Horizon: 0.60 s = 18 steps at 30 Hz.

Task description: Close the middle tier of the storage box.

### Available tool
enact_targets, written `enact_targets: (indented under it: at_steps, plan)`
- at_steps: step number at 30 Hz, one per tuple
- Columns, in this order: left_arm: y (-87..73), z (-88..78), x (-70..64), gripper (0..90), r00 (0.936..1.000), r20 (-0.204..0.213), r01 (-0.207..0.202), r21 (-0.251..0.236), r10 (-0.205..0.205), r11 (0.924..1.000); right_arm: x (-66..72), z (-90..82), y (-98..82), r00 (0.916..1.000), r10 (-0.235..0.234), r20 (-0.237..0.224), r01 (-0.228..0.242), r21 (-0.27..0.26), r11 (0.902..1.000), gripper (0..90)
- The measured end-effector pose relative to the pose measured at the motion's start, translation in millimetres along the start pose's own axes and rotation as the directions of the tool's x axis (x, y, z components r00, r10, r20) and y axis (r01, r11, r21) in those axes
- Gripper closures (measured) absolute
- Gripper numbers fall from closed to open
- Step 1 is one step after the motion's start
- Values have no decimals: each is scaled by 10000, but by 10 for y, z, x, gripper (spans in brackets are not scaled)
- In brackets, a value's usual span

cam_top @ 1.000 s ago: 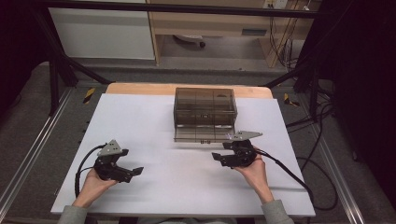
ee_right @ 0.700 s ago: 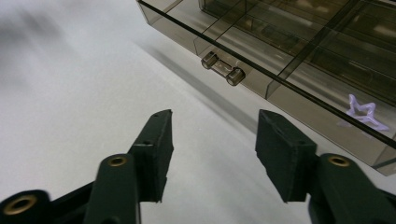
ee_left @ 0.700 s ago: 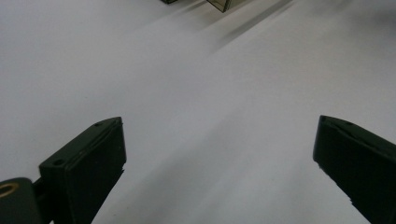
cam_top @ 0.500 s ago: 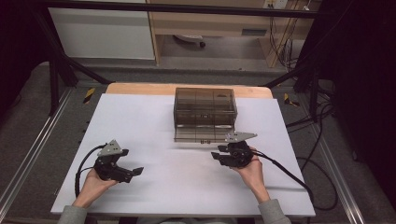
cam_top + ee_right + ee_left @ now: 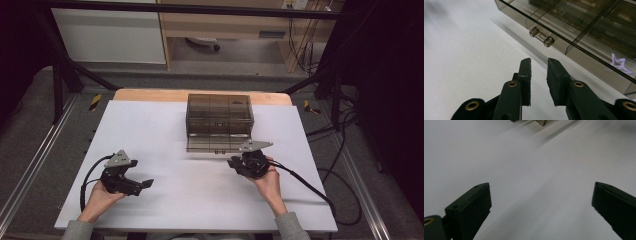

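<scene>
The table [image 5: 165, 130] is covered in white, and at its far middle sits the box [image 5: 219, 116], a smoky clear plastic organiser split into compartments, with 1 drawer [image 5: 218, 143] pulled a little way out toward the person. In the right gripper view that drawer's front wall carries a small clear handle [image 5: 541, 38], a short bar on 2 round posts, and a tiny purple star [image 5: 618, 63] lies in a compartment to the handle's right. The right gripper [image 5: 236, 161] sits just in front of the drawer, pointing at it; its jaws have just been closing and now stand narrow, with a slim gap and nothing between them, the pads short of the handle. The left gripper [image 5: 146, 183] rests low over bare table near the left front, well apart from the box, jaws spread wide and empty. The box looks light, hard and slick, so I judge that it would slide on the smooth cover if pushed or tugged sharply, and the thin walls could crack under a hard squeeze. The handle is the sensible place to take hold: pinch the bar across its middle, between the posts, with narrowed jaws, and move the drawer straight along its track. The star looks small, flat and light, likely to skid if the drawer is jolted.
</scene>
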<state>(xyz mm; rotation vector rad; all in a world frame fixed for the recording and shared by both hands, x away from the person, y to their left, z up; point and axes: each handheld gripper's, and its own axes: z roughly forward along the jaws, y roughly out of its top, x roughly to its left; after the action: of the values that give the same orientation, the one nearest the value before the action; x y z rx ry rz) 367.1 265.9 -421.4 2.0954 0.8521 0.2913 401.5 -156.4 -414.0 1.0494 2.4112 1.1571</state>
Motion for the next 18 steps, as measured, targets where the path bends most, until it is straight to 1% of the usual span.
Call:
enact_targets:
  at_steps: [12, 18]
  plan:
    - [1, 0, -2, 23, 10000, 0, -9, 2, 9, 10000, -29, 33, 6, 9994, -139, 329, 134, 147, 9998, 850]
    - [-1, 2, -1, 23, 10000, 6, -20, 20, 20, 10000, -37, 43, 15, 9992, -108, 392, 101, 187, 9998, 900]
